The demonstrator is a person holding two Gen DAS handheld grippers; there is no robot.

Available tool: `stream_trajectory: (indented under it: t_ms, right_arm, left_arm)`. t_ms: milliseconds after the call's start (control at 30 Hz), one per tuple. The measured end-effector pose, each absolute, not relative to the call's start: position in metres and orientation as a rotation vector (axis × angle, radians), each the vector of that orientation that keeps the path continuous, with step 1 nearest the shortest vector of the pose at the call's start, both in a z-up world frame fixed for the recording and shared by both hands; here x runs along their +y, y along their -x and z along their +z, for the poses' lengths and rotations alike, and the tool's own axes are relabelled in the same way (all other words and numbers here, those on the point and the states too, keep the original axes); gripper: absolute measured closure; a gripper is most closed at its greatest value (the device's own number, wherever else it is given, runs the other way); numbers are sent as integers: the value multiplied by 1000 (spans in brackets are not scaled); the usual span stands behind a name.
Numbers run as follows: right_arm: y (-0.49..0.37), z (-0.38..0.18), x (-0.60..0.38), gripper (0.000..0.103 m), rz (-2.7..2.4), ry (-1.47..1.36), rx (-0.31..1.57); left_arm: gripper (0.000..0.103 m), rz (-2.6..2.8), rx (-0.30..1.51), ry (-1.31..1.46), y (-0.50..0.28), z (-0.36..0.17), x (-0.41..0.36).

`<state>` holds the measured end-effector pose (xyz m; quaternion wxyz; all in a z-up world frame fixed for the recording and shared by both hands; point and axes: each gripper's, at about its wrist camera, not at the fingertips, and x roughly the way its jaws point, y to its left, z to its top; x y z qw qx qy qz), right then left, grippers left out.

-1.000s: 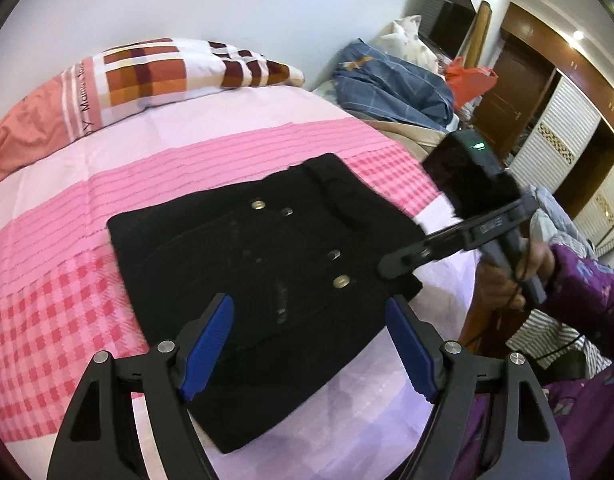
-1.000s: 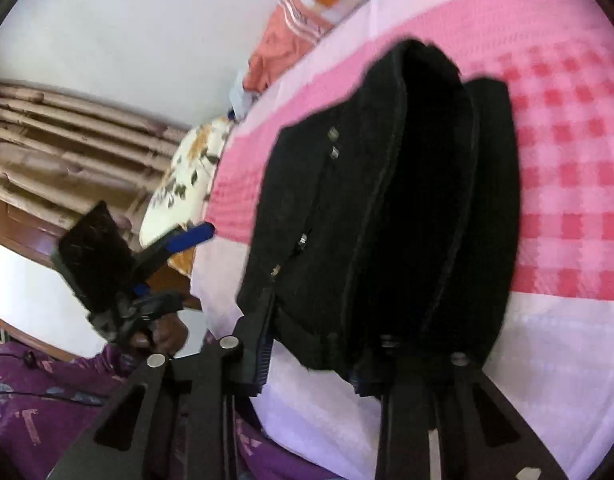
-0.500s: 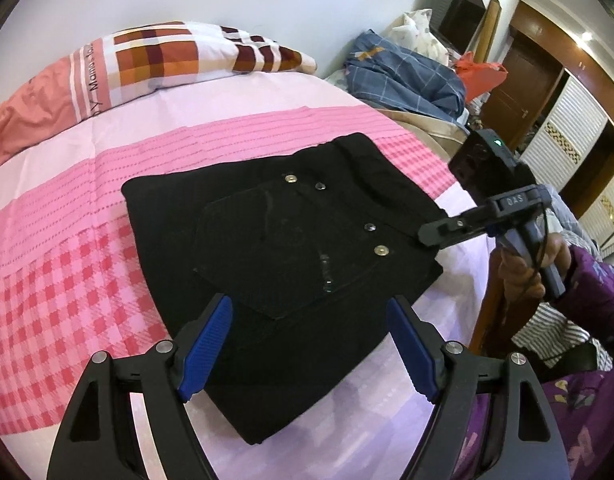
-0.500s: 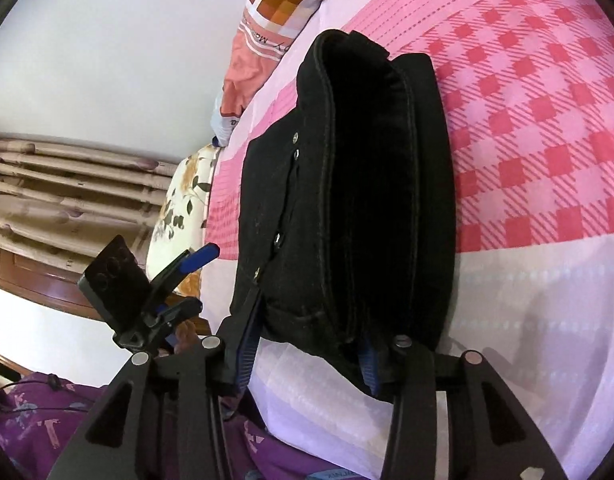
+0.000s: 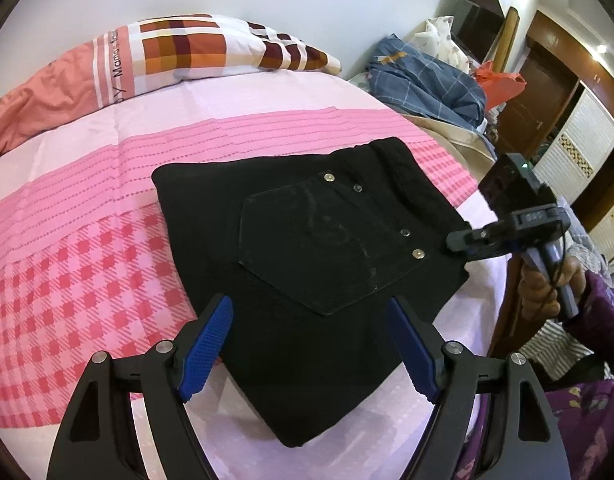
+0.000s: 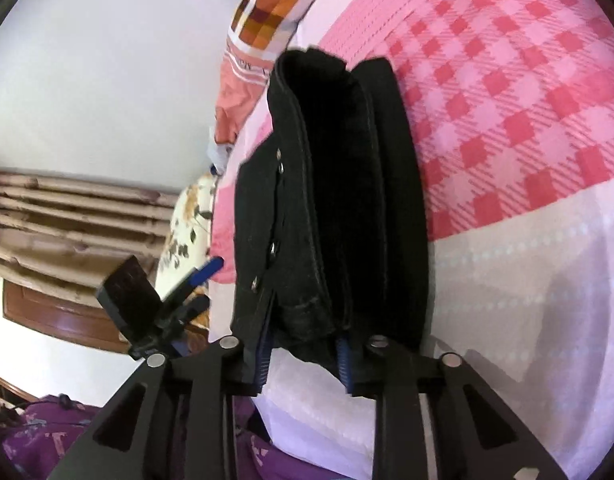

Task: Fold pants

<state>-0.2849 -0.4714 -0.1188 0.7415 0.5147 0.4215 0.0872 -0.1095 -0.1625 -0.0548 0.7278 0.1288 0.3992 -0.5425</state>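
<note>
The black pants [image 5: 307, 264] lie folded into a thick stack on the pink bed, back pocket and metal rivets facing up. My left gripper [image 5: 307, 344] is open, hovering just above the near edge of the stack, holding nothing. My right gripper [image 6: 305, 354] grips the waistband corner of the pants [image 6: 327, 208], its blue pads pressed on the folded layers. From the left wrist view the right gripper [image 5: 463, 242] sits at the stack's right corner.
A checked pillow [image 5: 179, 52] lies at the head of the pink bed sheet [image 5: 79, 216]. Blue clothes [image 5: 423, 76] are piled beyond the bed's right side. A wardrobe [image 5: 579, 152] stands at right. Bamboo-like slats [image 6: 67, 216] and a floral cushion [image 6: 187, 232] sit at the bed's other side.
The left gripper has drawn back and risen a little, so the pants stack looks farther away. The right gripper has closed tighter on the waistband corner.
</note>
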Motion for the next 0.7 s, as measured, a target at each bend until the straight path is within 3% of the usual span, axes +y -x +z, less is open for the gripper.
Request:
stream_trajectory:
  t_ms: [67, 133, 333, 467, 567, 700]
  right_arm:
    - [291, -117, -478, 67, 187, -1161, 892]
    - [302, -110, -490, 55, 160, -1175, 849]
    - [315, -54, -510, 55, 109, -1133, 612]
    - [291, -39, -492, 55, 134, -1018, 672]
    - [273, -55, -482, 58, 106, -973, 755]
    - [277, -94, -475, 78, 10, -1025, 870]
  left_arm:
    - [24, -1190, 892, -282, 109, -58, -162]
    - [24, -1185, 898, -273, 108, -60, -162]
    - [24, -1176, 894, -225, 107, -55, -157]
    - [24, -1175, 876, -230, 109, -52, -159]
    - [24, -1170, 885, -241, 109, -54, -161]
    - [24, -1166, 904, -238, 108, -57, -160]
